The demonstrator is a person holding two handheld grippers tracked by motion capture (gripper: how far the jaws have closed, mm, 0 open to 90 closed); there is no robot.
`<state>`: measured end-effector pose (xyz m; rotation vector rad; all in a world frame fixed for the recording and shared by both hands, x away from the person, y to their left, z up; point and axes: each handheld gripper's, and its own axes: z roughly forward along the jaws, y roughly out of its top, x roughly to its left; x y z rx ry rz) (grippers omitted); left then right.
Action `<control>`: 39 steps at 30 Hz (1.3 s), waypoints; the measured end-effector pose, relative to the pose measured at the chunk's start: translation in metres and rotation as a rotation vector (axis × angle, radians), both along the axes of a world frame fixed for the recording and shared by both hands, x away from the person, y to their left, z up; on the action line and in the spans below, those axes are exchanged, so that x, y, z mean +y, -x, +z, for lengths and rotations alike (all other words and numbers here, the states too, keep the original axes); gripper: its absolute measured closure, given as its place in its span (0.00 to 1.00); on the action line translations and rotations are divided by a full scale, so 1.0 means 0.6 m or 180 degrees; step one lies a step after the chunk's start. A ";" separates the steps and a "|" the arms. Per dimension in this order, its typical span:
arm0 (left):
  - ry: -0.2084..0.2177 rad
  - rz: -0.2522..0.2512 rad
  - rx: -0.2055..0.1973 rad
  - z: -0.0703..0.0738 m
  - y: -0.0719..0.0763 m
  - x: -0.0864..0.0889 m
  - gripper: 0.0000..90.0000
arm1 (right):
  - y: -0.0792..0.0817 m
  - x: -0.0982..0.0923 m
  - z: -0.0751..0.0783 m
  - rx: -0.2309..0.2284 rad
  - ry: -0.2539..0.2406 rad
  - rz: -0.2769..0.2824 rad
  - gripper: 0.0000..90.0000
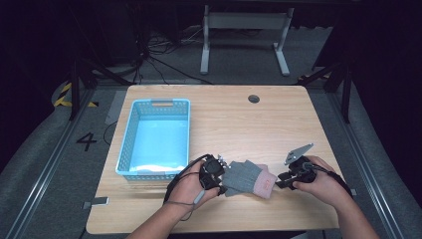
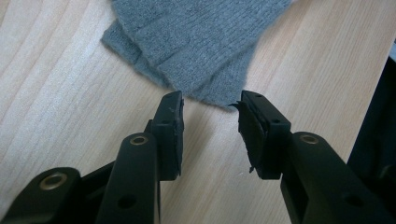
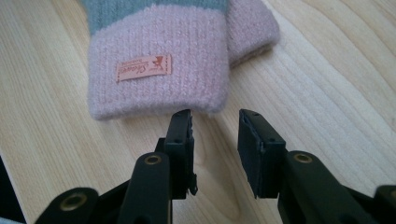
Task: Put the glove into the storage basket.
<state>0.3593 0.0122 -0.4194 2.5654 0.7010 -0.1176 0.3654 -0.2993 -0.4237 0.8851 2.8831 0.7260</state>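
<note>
A grey knitted glove point(image 1: 244, 178) with a pink cuff point(image 1: 266, 184) lies flat on the wooden table point(image 1: 239, 124), near its front edge. A second glove lies under it, its pink cuff point(image 3: 252, 28) peeking out. My left gripper point(image 1: 222, 179) is at the glove's grey fingertip end point(image 2: 205, 51), jaws apart with bare wood between them. My right gripper point(image 1: 279, 181) faces the pink cuff point(image 3: 159, 74) with its small orange label point(image 3: 144, 68). Its jaws stand apart just short of the cuff's edge, gripping nothing.
A light blue plastic basket point(image 1: 155, 138) stands on the left half of the table, just left of my left hand. A round cable hole point(image 1: 254, 98) sits near the far edge. A white table frame point(image 1: 244, 35) stands on the floor beyond.
</note>
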 end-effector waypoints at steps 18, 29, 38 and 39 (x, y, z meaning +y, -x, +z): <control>-0.0051 0.0078 0.0087 -0.024 -0.016 -0.012 0.67 | -0.002 0.002 -0.007 -0.0037 -0.0023 0.0014 0.76; -0.0075 0.0080 0.0143 -0.030 -0.020 -0.012 0.68 | -0.002 0.002 -0.009 -0.0031 -0.0035 0.0004 0.75; -0.0035 0.0024 0.0127 -0.023 -0.013 -0.018 0.67 | -0.002 0.006 -0.012 -0.0012 -0.0023 0.0006 0.76; 0.0002 0.0039 0.0096 -0.020 -0.012 -0.016 0.67 | -0.002 0.005 -0.011 -0.0017 -0.0032 0.0011 0.76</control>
